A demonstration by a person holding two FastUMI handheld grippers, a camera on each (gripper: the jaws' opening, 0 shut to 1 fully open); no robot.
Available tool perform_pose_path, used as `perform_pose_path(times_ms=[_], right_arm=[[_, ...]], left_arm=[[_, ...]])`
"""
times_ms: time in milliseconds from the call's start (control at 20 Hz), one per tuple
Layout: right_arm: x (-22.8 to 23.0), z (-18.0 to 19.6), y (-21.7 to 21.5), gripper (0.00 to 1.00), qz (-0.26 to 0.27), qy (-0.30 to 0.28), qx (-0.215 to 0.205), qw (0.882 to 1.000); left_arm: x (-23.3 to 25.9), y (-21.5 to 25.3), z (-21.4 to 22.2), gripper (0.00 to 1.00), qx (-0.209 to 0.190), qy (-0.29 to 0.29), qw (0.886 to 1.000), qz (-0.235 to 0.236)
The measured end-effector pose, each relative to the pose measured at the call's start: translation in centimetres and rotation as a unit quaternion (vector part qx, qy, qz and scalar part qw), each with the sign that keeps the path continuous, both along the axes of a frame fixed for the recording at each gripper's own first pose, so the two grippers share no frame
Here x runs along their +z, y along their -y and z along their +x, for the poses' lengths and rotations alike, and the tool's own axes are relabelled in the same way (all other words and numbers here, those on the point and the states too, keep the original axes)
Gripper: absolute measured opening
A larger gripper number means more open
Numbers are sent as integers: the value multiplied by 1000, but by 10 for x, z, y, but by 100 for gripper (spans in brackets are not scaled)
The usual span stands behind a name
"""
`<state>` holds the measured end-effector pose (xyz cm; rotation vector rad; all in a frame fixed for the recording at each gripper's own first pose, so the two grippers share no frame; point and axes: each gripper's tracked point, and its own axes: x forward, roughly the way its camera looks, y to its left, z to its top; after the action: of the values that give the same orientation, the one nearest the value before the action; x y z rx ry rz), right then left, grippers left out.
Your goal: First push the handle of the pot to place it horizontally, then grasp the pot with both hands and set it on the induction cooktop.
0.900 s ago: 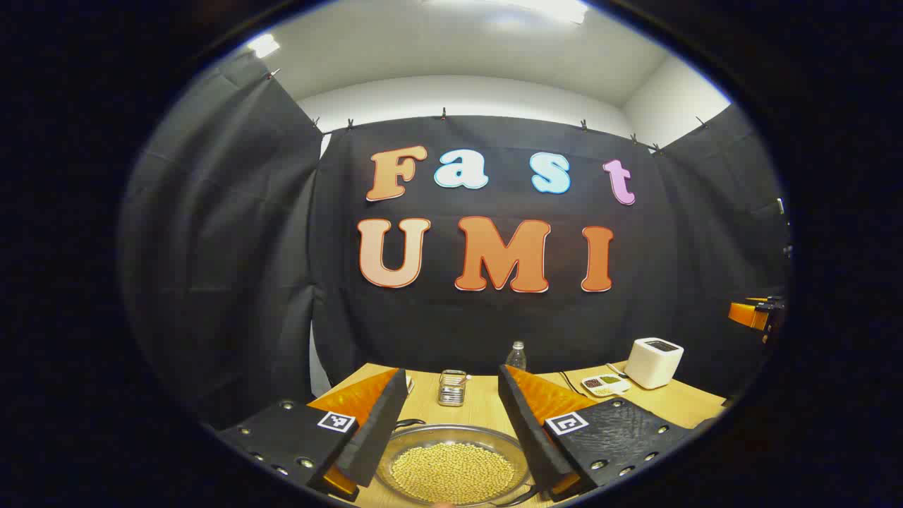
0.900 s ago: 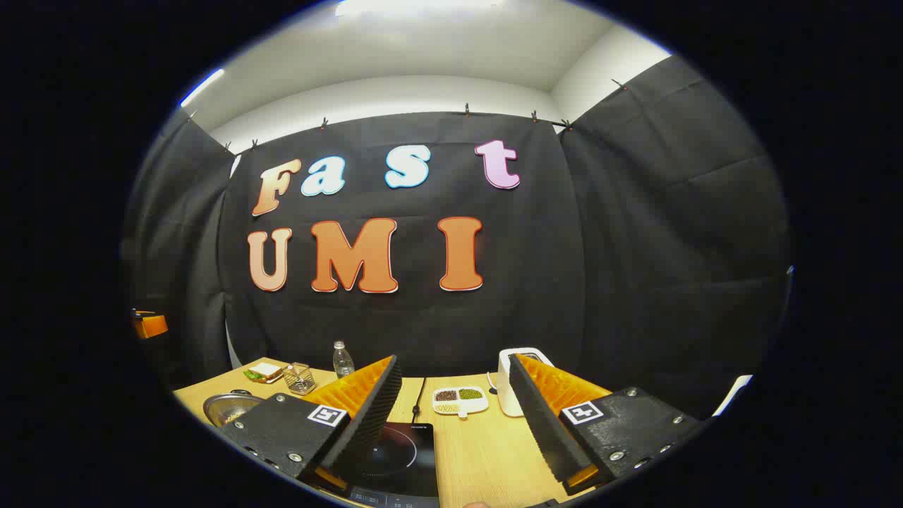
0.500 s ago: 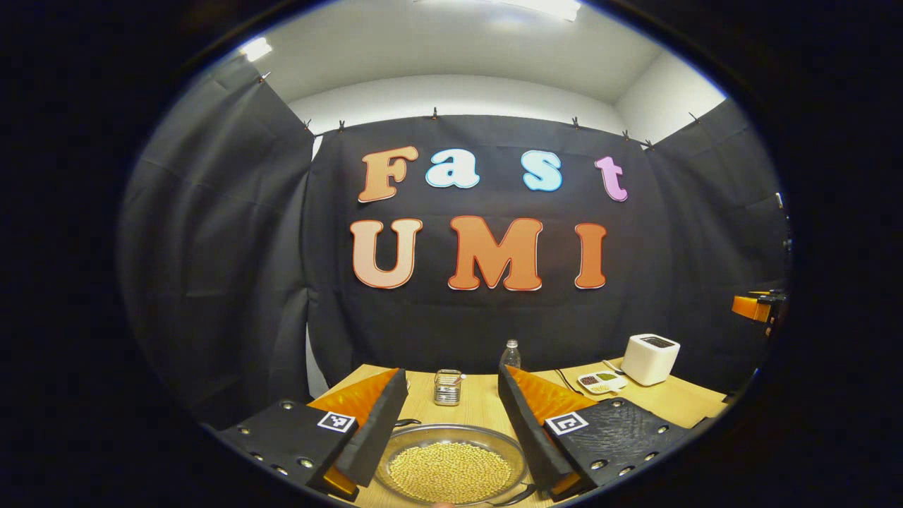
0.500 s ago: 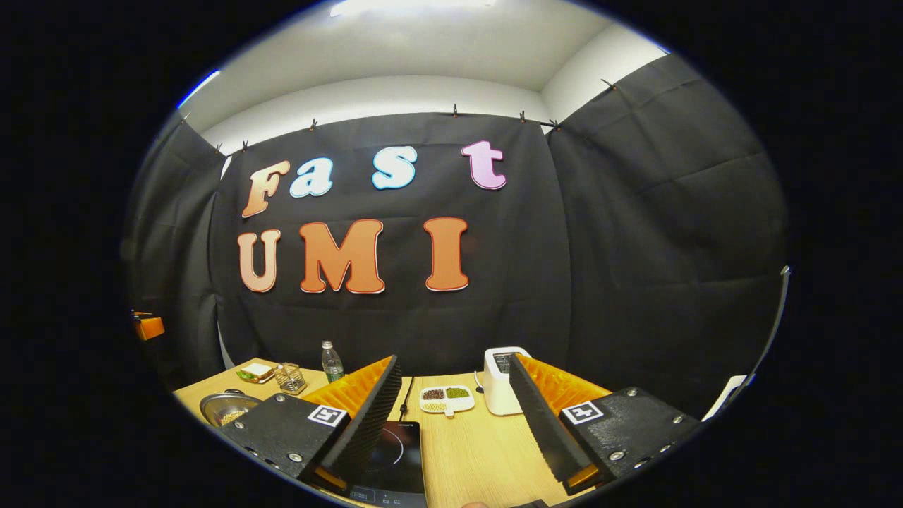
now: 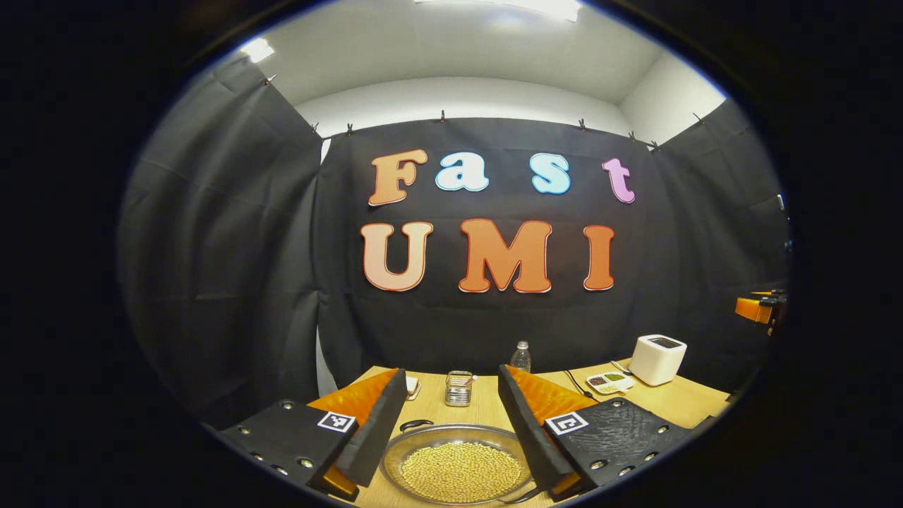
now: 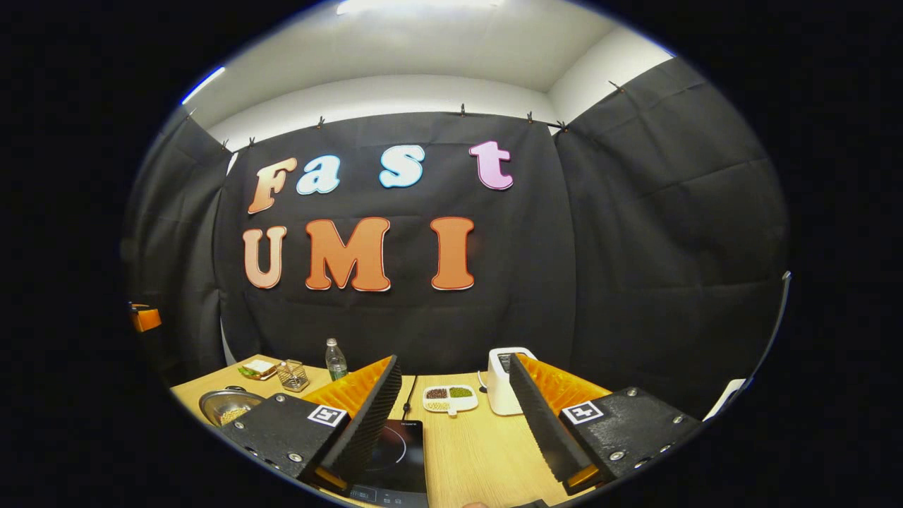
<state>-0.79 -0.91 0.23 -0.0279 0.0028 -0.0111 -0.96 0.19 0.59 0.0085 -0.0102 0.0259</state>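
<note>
Pot of shiny round metal [image 5: 458, 462], filled with small pale-yellow beans, is sitting on the light wooden desk [image 5: 487, 406] between the spread fingers of my left tongs [image 5: 451, 430], which are gaping and gripping nothing. Its near rim is getting cut off at the bottom edge, and its dark handle [image 5: 416, 424] is barely peeking out at the far left rim. In the right gripper view, my right tongs [image 6: 451, 423] are hanging open above the flat black glass induction cooktop [image 6: 398, 455], whose near end is cropped and left part is hiding behind a finger. The pot [image 6: 226, 406] is lying well to its left.
</note>
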Motion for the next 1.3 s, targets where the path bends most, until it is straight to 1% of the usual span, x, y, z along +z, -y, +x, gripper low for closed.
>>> perform_pose_path(times_ms=[50, 100, 150, 200, 250, 350, 400, 450, 500, 550, 650, 700, 750, 800, 850, 900, 950, 1000, 1050, 1100, 1150, 1250, 1300], right_arm=[[0, 0, -1, 95, -2, 0, 1, 1000], [0, -1, -2, 99, -3, 0, 2, 1000], [-1, -1, -3, 99, -5, 0, 2, 1000], [-1, -1, -4, 95, -6, -1, 3, 1000], [-2, -2, -6, 95, -7, -1, 5, 1000], [-2, -2, -7, 95, -11, 0, 7, 1000], [-4, -2, -7, 95, -13, -1, 6, 1000], [-5, -2, -7, 95, -16, -2, 7, 1000], [-4, -2, -8, 99, -17, -1, 8, 1000], [-2, -1, -7, 99, -17, 0, 7, 1000], [0, -2, -6, 98, -18, 3, 4, 1000], [0, -3, -6, 95, -19, 4, 3, 1000], [1, -3, -6, 95, -21, 6, 2, 1000], [0, -3, -7, 95, -22, 6, 2, 1000], [0, -3, -7, 98, -22, 7, 3, 1000], [1, -5, -8, 95, -22, 8, 4, 1000], [1, -5, -8, 95, -22, 8, 4, 1000], [0, -6, -8, 95, -22, 8, 5, 1000], [0, -7, -8, 98, -23, 8, 5, 1000], [0, -6, -8, 95, -24, 9, 5, 1000], [1, -7, -9, 95, -25, 9, 4, 1000], [1, -7, -8, 95, -27, 9, 3, 1000], [1, -8, -8, 95, -27, 9, 3, 1000]], left_arm=[[1, -1, -1, 82, -2, 2, 1000, -2], [3, -1, -2, 82, -5, 4, 1000, -3], [2, -1, -2, 82, -11, 6, 1000, -2], [4, 1, -2, 82, -17, 10, 1000, 3], [5, 0, -1, 82, -19, 16, 1000, 7], [7, 2, 0, 87, -30, 21, 999, 11], [6, 6, 0, 79, -33, 20, 999, 9], [1, 7, 0, 72, -35, 13, 999, 6], [-2, 7, 0, 72, -39, 7, 999, 3], [-6, 7, -4, 72, -43, 1, 999, -3], [-18, 10, -4, 51, -53, -16, 998, -14], [-23, 10, -4, 50, -56, -25, 998, -13], [-28, 9, -1, 51, -59, -33, 998, -9], [-34, 9, 0, 44, -63, -42, 997, -8], [-42, 12, 2, 36, -72, -52, 996, -8], [-51, 14, 3, 35, -77, -64, 995, -9], [-59, 14, 3, 35, -82, -73, 994, -10], [-66, 14, 3, 32, -84, -83, 993, -11], [-74, 13, 3, 27, -85, -95, 992, -14], [-82, 14, 3, 22, -88, -105, 990, -17], [-88, 14, 3, 22, -89, -112, 990, -16], [-102, 13, 0, 9, -88, -129, 988, -13], [-106, 13, -1, 9, -88, -135, 987, -12]])
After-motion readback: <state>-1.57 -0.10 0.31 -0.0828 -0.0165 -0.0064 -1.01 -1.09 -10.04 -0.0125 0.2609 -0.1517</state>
